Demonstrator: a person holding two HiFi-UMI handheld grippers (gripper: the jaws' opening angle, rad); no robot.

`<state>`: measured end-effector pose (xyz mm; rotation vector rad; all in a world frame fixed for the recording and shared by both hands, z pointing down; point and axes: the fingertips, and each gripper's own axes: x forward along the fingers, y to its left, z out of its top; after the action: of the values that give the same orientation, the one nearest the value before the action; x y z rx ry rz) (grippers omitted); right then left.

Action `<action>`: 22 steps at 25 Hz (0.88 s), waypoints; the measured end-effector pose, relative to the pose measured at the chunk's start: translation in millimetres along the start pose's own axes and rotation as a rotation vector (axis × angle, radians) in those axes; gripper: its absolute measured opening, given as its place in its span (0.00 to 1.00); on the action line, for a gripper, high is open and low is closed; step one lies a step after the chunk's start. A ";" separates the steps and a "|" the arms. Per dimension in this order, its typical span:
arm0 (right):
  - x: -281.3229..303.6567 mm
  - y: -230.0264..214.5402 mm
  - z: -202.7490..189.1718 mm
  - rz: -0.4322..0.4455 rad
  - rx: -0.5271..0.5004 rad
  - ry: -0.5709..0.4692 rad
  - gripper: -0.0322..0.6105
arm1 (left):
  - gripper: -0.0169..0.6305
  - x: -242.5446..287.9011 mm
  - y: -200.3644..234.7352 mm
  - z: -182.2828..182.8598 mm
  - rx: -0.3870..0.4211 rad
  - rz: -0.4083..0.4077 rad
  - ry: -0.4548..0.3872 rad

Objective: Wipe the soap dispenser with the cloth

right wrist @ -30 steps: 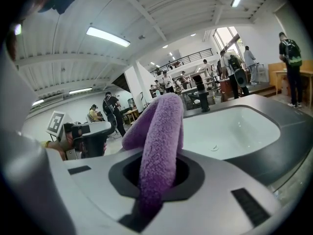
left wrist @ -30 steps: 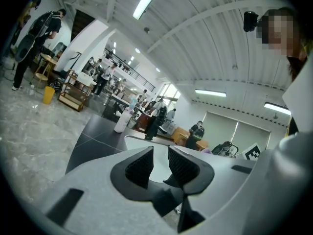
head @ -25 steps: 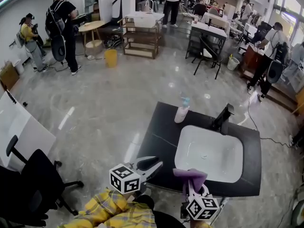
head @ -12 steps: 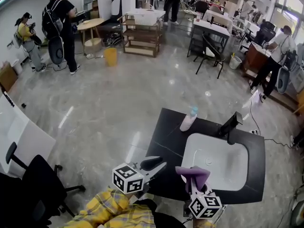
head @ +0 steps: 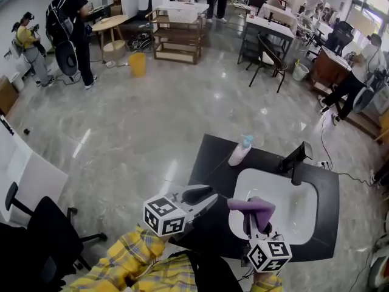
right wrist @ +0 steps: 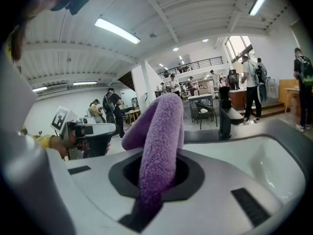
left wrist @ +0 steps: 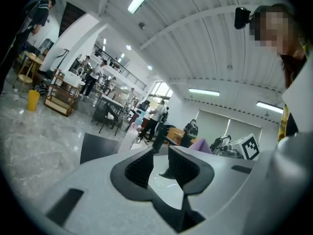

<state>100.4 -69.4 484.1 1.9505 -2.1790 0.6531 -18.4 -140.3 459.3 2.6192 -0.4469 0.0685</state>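
While poised over the countertop's [head: 209, 169] near edge: two grippers.
Purple cloth [right wrist: 159, 141] clamped in right gripper [head: 251, 219], pads buried in it; left gripper [head: 205, 194] narrowly parted, empty; soap dispenser [head: 240, 151] at far-left corner.

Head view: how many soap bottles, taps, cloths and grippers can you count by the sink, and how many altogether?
Soap dispenser: 1
Tap: 1
Cloth: 1, purple
Grippers: 2, the left gripper and the right gripper, which holds the cloth
Total: 5
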 end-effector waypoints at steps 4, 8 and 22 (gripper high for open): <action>14.7 -11.9 33.9 0.039 -0.051 -0.038 0.11 | 0.16 20.2 -0.1 27.5 0.037 0.022 -0.031; 22.5 -22.2 65.4 0.076 -0.093 -0.088 0.11 | 0.16 37.7 -4.0 49.5 0.086 0.042 -0.047; 71.5 -43.2 119.7 0.124 -0.207 -0.154 0.11 | 0.16 101.4 18.0 131.6 0.196 0.082 -0.126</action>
<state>153.1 -186.2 414.2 1.8266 -2.3646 0.2861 67.6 -247.1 363.8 2.8074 -0.6194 -0.0277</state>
